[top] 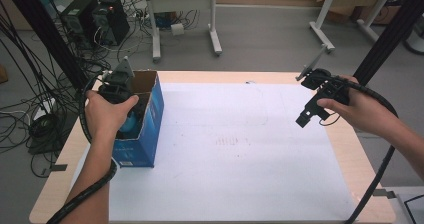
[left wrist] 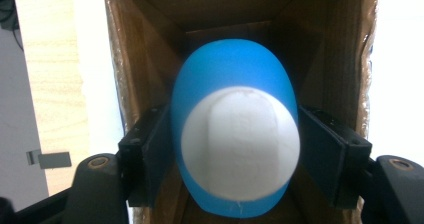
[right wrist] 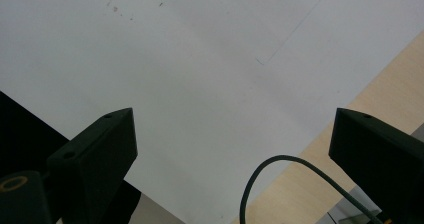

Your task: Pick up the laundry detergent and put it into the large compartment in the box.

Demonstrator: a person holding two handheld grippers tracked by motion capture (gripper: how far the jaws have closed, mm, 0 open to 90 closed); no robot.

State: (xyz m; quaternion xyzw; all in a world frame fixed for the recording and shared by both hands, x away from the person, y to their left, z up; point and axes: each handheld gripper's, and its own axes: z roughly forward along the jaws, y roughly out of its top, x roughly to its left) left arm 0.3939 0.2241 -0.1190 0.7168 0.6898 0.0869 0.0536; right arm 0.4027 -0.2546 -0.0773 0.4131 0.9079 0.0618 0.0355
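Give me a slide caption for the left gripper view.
Left gripper jaws flank a blue-and-white egg-shaped object inside an open cardboard box.

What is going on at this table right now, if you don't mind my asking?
A person is working with a claw in each hand. The left claw reaches down into an open blue cardboard box at the left side of the table, with a blue and white egg-shaped object between its jaws. The jaws sit right beside it, though whether they press on it is hard to tell. The right claw hovers open over the white sheet, holding nothing.
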